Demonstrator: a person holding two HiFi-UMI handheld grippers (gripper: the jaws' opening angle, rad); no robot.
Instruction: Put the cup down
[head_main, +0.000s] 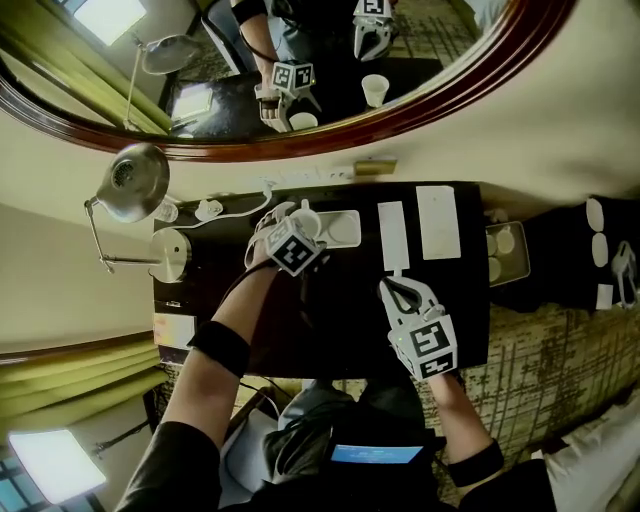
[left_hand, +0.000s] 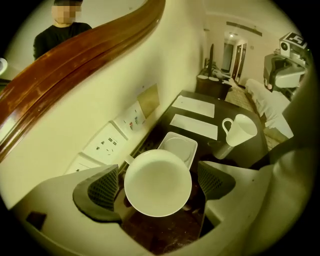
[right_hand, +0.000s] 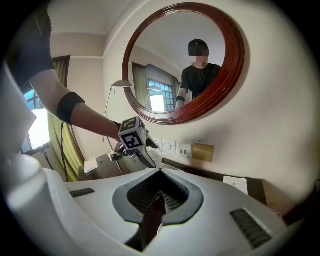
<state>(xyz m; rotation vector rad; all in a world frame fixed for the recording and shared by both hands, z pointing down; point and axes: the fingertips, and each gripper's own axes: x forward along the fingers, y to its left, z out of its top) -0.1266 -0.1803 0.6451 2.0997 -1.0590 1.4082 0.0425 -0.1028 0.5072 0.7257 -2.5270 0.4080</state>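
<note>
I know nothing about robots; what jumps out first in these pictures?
A white cup stands on the dark table between the wide-open jaws of the left gripper. A big round wood-framed mirror hangs on the wall above, and a handled mug stands farther back, to the right.

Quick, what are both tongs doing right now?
Left tongs: open, round white ceramic cup between them, not gripped.
Right tongs: closed, holding nothing.
</note>
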